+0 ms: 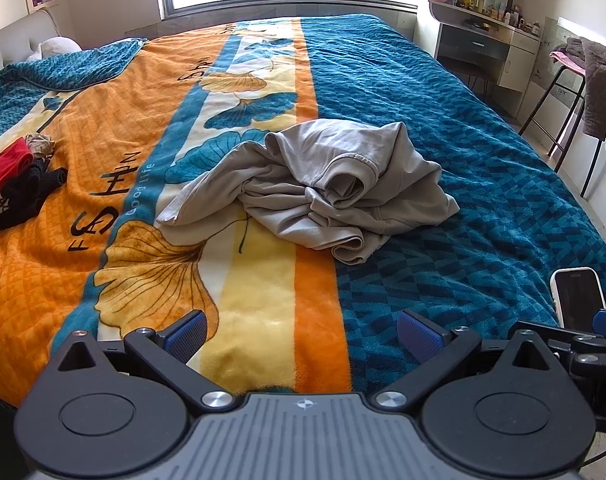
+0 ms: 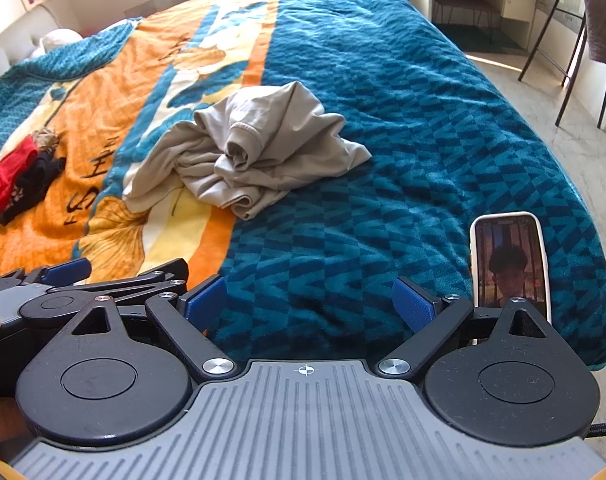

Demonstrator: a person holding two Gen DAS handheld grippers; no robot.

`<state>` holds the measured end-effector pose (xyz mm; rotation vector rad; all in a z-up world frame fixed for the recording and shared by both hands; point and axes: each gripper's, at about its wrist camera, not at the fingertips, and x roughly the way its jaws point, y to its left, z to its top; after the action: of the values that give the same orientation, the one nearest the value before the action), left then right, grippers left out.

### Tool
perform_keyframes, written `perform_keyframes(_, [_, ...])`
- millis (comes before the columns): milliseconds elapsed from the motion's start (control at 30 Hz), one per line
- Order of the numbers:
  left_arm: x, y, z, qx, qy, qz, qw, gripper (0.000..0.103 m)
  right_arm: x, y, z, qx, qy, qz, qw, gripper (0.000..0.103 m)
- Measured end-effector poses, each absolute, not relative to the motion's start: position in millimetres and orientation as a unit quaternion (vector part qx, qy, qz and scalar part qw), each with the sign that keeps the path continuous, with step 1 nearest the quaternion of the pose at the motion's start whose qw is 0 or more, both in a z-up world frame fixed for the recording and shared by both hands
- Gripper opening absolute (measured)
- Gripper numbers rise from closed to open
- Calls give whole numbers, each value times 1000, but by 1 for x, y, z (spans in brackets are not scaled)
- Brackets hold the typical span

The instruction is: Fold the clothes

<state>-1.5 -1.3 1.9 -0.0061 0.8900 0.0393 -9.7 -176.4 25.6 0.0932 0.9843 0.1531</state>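
Observation:
A crumpled beige garment (image 1: 323, 184) (image 2: 247, 152) lies in a heap in the middle of the bed, on the orange, cream and teal blanket (image 1: 463, 184) (image 2: 403, 152). My left gripper (image 1: 303, 334) hovers open over the near edge of the bed, well short of the garment, with nothing between its blue pads. My right gripper (image 2: 309, 302) is open too, above the teal part of the blanket, to the right of the left one and also short of the garment. The left gripper's side shows at the lower left of the right wrist view.
A red and black pile of clothes (image 1: 11, 188) (image 2: 19, 184) sits at the bed's left. A phone (image 1: 579, 300) (image 2: 509, 264) stands near the bed's front right corner. A stool with draped clothes (image 1: 583, 80) (image 2: 591, 20) and a desk (image 1: 487, 48) stand right.

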Motion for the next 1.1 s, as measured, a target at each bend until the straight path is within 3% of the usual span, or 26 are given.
perform_keyframes(1100, [5, 9, 1, -17, 435, 7, 900, 102, -2, -174, 22, 58, 472, 78, 876, 94])
